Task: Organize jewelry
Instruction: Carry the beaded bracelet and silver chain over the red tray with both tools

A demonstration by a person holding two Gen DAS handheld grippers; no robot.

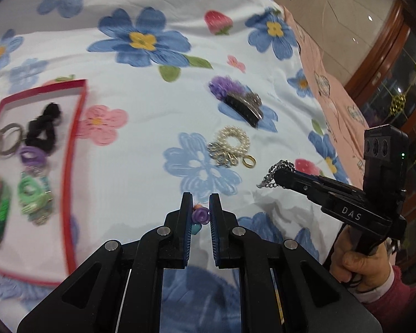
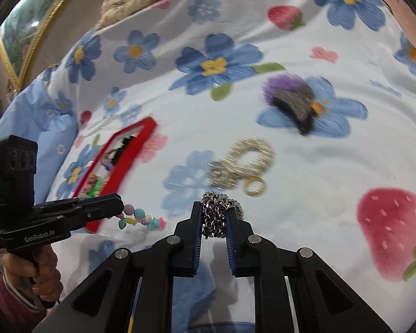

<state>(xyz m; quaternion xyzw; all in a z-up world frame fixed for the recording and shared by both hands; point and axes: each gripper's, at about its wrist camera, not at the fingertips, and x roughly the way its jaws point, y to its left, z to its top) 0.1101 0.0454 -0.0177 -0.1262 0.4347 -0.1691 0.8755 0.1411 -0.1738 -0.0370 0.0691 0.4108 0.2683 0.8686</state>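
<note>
The left gripper [image 1: 200, 213] fingers pinch a pastel bead bracelet [image 2: 141, 219]; the right gripper [image 2: 213, 216] fingers clamp a bunched silver chain [image 2: 217, 216]. Ahead lies open bedspread [image 1: 152, 105].

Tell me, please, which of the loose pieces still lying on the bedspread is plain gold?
The small gold ring, beside the pearl bracelet and silver rings; those are white and silver.

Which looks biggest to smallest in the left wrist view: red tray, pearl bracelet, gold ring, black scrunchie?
1. red tray
2. black scrunchie and pearl bracelet: look alike, not ranked
3. gold ring
</note>
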